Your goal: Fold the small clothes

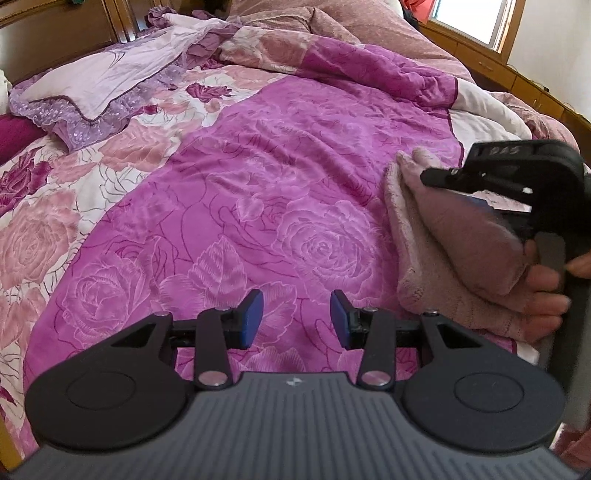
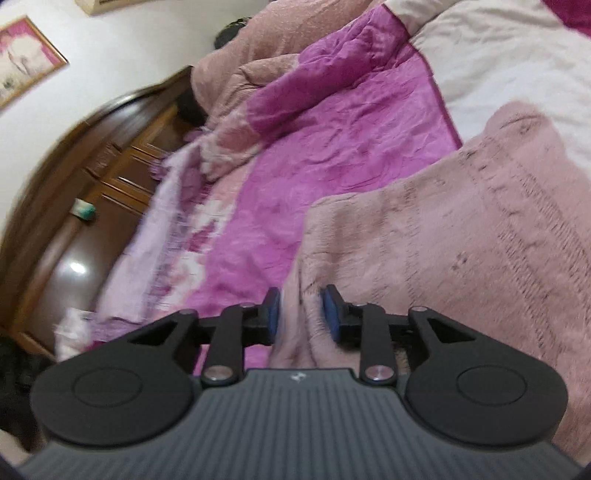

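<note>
A pale pink knitted garment [image 1: 436, 236] lies folded over on the magenta rose-print quilt [image 1: 280, 192] at the right. My left gripper [image 1: 297, 319] is open and empty, hovering over the quilt to the garment's left. My right gripper [image 2: 300, 317] is tilted; its blue pads [image 2: 332, 314] stand a little apart with a fold of the pink garment [image 2: 461, 229] between them. In the left wrist view the right gripper [image 1: 513, 184] sits over the garment, held by a hand [image 1: 543, 284].
A lilac sequinned pillow [image 1: 92, 88] lies at the back left. A dusty pink blanket [image 1: 369, 26] is heaped at the back. A wooden headboard [image 2: 92, 177] and window frame [image 1: 480, 40] border the bed.
</note>
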The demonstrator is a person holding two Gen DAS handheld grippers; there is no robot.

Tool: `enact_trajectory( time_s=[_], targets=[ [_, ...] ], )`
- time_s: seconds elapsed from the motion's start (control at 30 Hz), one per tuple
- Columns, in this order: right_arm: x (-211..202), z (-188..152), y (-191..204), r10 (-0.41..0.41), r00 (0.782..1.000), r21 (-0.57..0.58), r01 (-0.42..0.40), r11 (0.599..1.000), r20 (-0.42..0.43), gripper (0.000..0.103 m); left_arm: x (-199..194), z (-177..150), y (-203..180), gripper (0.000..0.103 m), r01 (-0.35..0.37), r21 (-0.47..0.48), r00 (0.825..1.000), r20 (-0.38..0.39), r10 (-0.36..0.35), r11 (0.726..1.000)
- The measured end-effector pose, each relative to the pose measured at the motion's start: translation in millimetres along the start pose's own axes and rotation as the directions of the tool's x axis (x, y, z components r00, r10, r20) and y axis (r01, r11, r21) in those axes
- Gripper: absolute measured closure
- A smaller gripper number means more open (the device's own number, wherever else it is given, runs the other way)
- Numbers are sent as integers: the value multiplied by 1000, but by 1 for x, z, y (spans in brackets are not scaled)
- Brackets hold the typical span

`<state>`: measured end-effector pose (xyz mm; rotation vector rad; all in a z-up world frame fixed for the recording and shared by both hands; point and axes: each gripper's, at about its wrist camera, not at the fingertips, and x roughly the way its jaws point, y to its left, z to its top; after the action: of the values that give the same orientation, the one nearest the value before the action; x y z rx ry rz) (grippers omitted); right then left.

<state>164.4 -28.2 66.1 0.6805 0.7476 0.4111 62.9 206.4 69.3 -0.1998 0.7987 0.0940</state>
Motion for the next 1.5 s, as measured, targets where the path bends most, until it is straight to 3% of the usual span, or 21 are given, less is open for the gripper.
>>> enact_trajectory(
  time_s=[0.1, 0.23, 0.37, 0.57, 0.9, 1.13, 1.4, 1.43, 1.47, 1.5],
  targets=[
    [-22, -4, 1, 69, 998, -2, -69, 998, 14, 50, -2, 3, -4, 55, 6, 4, 1000, 11, -7, 1000],
    [-55, -6, -8, 104, 994, -13, -103, 995, 39, 49, -10, 9, -10, 55, 33, 1, 999, 37, -33, 999],
    [-91, -3, -23, 45, 994, -44, -41, 998, 98, 49, -21, 18, -21, 55, 84, 2, 994, 69, -84, 996],
    [-129, 0, -50, -109, 978, -92, 126, 988, 177, 49, -31, 29, -47, 55, 145, 33, 985, 91, -148, 989],
    [-139, -8, -93, -260, 944, -15, 269, 963, 205, 49, -13, 32, -90, 55, 246, 95, 966, 60, -252, 965],
    [-130, -17, -101, -257, 950, -14, 264, 964, 178, 49, 25, 29, -102, 55, 237, 127, 971, -29, -235, 963],
    [-121, -16, -102, -253, 953, -25, 261, 965, 169, 49, 46, 29, -107, 55, 228, 119, 974, -20, -227, 966],
    [-118, -17, -101, -256, 953, -27, 264, 964, 164, 48, 48, 29, -107, 58, 227, 118, 974, -11, -228, 967],
    [-116, -17, -101, -254, 954, -30, 262, 964, 161, 46, 49, 28, -107, 79, 221, 105, 975, 3, -223, 969],
    [-114, -17, -100, -252, 955, -34, 260, 965, 156, 46, 50, 27, -106, 87, 206, 98, 978, 9, -208, 974]
  ],
)
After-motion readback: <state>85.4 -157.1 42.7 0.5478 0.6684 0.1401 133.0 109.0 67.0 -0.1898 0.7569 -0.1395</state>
